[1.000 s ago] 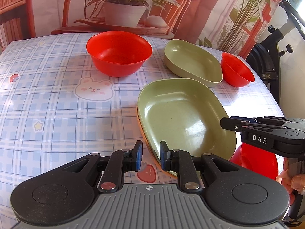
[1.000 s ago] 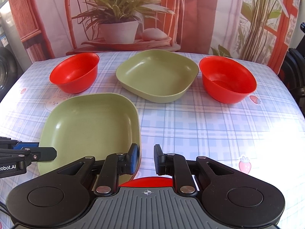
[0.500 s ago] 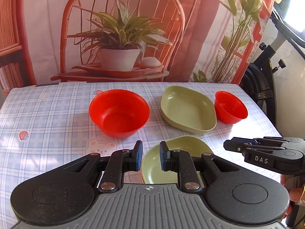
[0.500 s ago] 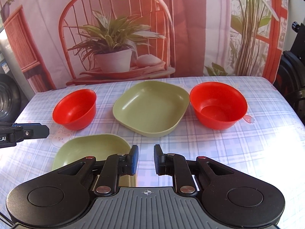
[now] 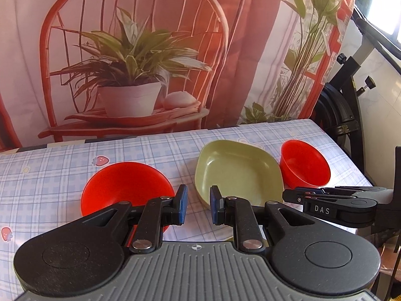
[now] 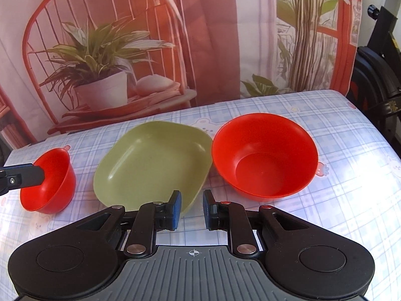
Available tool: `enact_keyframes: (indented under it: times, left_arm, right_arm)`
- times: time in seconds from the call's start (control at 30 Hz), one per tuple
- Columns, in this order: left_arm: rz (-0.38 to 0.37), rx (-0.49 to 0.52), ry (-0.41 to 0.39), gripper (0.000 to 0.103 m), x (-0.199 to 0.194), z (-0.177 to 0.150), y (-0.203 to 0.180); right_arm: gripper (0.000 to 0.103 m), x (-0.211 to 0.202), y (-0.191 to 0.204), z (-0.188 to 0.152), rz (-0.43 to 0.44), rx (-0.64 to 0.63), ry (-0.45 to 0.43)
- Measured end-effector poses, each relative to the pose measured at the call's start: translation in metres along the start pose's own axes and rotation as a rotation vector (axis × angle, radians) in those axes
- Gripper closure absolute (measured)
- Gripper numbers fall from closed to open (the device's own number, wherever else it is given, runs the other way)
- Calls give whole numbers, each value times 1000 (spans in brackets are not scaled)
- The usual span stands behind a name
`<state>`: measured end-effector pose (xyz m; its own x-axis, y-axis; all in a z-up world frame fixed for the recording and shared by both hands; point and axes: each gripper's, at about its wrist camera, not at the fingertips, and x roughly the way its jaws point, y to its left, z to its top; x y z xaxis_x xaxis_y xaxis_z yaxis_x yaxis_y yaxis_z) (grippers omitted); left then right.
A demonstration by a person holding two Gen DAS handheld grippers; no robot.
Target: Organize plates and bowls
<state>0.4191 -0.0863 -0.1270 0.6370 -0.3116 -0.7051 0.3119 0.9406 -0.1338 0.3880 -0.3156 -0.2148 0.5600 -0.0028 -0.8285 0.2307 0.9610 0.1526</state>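
Both the left gripper (image 5: 198, 207) and right gripper (image 6: 191, 210) hover with fingers narrowly apart, holding nothing. Ahead on the checked tablecloth (image 6: 351, 200), a green plate (image 6: 153, 165) sits between two red bowls (image 6: 264, 159), printed plant backdrop (image 6: 100, 50) behind.

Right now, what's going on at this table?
A person holds two hand-held grippers above a checked tablecloth, both open and gripping nothing. The left hand-held gripper and the right hand-held gripper face a row of dishes: a green plate in the middle with a red bowl on either side, the left bowl and the right bowl. Nothing in view is stacked yet.
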Motion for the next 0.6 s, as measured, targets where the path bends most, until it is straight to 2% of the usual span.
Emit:
enact_keyframes:
  times: [0.2,0.27,0.6]
  left_arm:
    - [-3,25,28,83,15,-1,-3]
    - [-2,28,35,83,20,-1,-3]
    - [7,46,52,82,39,3,-15]
  right_arm:
    - [85,15,-2,-5,8,-12,31]
    - [91,17,-1,-7,9,-27,31]
    - [95,17,-3,-9,5,-67,18]
